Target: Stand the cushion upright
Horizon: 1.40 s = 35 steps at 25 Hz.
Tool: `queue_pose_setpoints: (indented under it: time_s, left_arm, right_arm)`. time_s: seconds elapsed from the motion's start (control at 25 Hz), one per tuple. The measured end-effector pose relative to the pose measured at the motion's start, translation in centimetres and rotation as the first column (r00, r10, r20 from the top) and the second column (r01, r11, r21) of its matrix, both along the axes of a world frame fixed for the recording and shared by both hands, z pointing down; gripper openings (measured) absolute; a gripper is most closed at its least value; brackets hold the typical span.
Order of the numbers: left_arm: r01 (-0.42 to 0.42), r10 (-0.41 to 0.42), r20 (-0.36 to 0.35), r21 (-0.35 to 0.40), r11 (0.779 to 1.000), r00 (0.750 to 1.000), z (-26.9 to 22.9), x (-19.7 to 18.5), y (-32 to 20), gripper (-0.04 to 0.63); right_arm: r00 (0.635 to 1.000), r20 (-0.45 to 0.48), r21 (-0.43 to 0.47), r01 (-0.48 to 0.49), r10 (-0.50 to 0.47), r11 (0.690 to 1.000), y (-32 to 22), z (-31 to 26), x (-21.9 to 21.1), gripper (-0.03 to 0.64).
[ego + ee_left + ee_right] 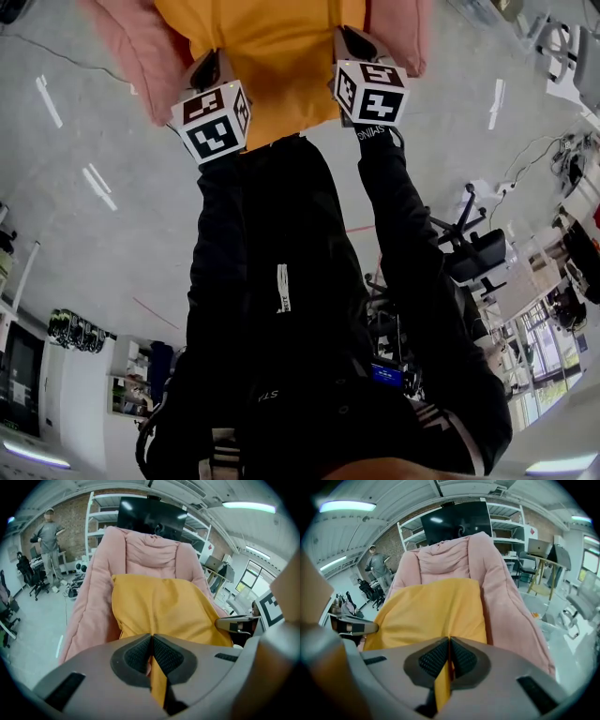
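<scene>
Right now the left gripper [151,641] and right gripper [449,645] each pinch the yellow cushion [164,606] by its edge, seemingly the lifting step; next, tip it upright.

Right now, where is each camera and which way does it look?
Head view: on the person's head, looking down at cushion and chair; sleeves, left gripper and right gripper show.
Left gripper view: on the left gripper, along its jaws, shut on the cushion; right gripper at right.
Right gripper view: on the right gripper, jaws shut on the cushion; left gripper at left.
Both gripper views share chair, shelves, a bystander.
</scene>
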<state>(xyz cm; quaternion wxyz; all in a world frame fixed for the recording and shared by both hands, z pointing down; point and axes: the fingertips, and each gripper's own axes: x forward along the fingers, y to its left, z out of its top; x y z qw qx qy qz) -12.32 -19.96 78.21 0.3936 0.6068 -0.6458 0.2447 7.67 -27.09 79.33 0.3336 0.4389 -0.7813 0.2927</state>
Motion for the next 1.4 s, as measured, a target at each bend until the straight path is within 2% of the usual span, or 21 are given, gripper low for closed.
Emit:
queue_pose_setpoints:
  time_s: [0.24,0.44,0.8,1.08,1.4]
  left_arm:
    - [0.017,-0.018,0.015,0.05,0.999,1.0,-5.8,0.4,0.9,0.011]
    - [-0.004,-0.001,0.058,0.084,0.996,0.998,-11.7,0.8,0.6,0.011]
    - [0.028,-0.045,0.087,0.187,0.982,0.995,-21.5,-0.1,-2.7,0.009]
    - [0.03,-0.059,0.106,0.259,0.966,0.993,-25.1,-3.1,-7.7,0.009]
    - [0.023,-0.074,0.138,0.338,0.941,0.988,-27.1,-6.8,-16.8,0.008]
  right_arm:
    - [1.0,0.021,0.077,-0.019,0.017,0.997,0.8,-6.3,0.4,0.023]
    - [1.0,0.003,0.133,-0.003,0.003,0.991,0.7,-12.5,0.6,0.023]
    - [0.998,0.062,0.214,-0.031,0.019,0.976,-2.7,-22.1,-0.1,0.023]
    - [0.997,0.078,0.276,-0.041,0.02,0.96,-7.4,-25.8,-3.0,0.023]
    - [0.994,0.101,0.346,-0.071,0.038,0.935,-16.1,-27.5,-6.6,0.023]
